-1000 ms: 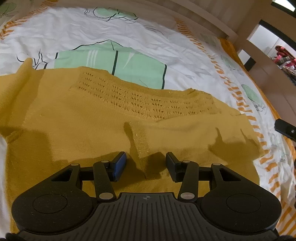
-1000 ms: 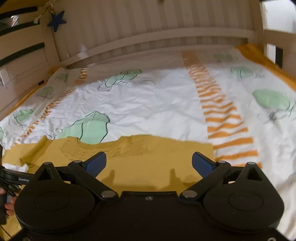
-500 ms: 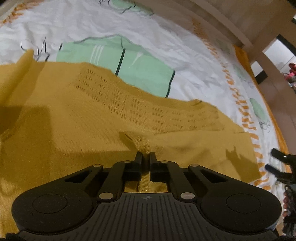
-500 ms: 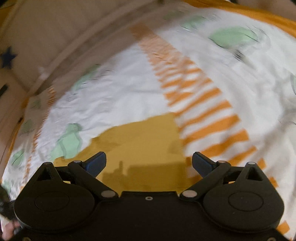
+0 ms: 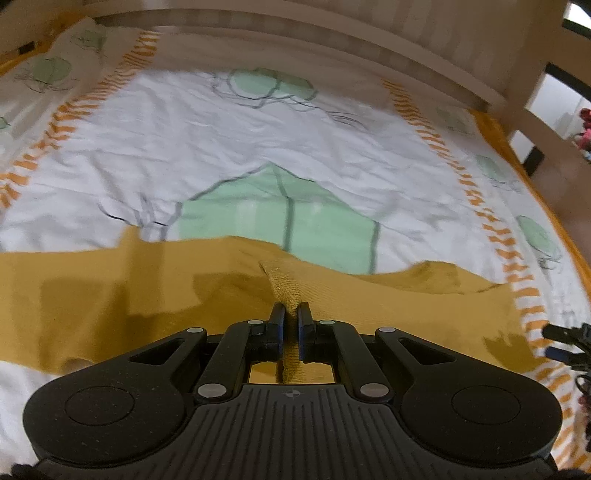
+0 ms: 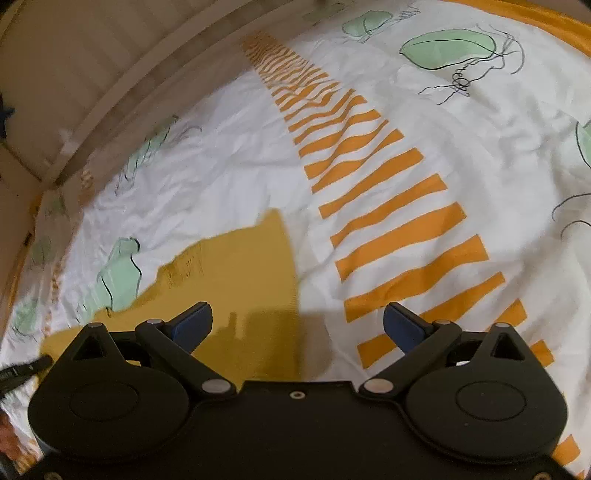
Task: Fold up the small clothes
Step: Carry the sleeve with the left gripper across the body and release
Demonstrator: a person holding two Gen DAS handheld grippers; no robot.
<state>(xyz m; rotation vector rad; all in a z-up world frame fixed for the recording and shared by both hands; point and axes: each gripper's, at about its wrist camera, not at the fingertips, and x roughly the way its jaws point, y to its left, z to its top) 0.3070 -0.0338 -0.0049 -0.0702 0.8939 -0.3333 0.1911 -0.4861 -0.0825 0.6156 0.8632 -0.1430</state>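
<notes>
Left gripper (image 5: 290,314) pinches the mustard sweater (image 5: 110,295) mid-hem to lift a fold; right gripper (image 6: 297,325) gapes wide beside its edge, empty.

Both views look from just behind a gripper, forward and steeply down onto the bedspread (image 5: 229,147), close above it. The left wrist view faces the far headboard (image 5: 332,33); the right wrist view is rolled sideways. Both share the mustard knit garment (image 5: 110,295) and bedspread

A home bedroom is indicated by a bed (image 5: 258,155) spread with a printed duvet, enclosed behind by a wooden slatted bed frame (image 5: 332,40).
</notes>
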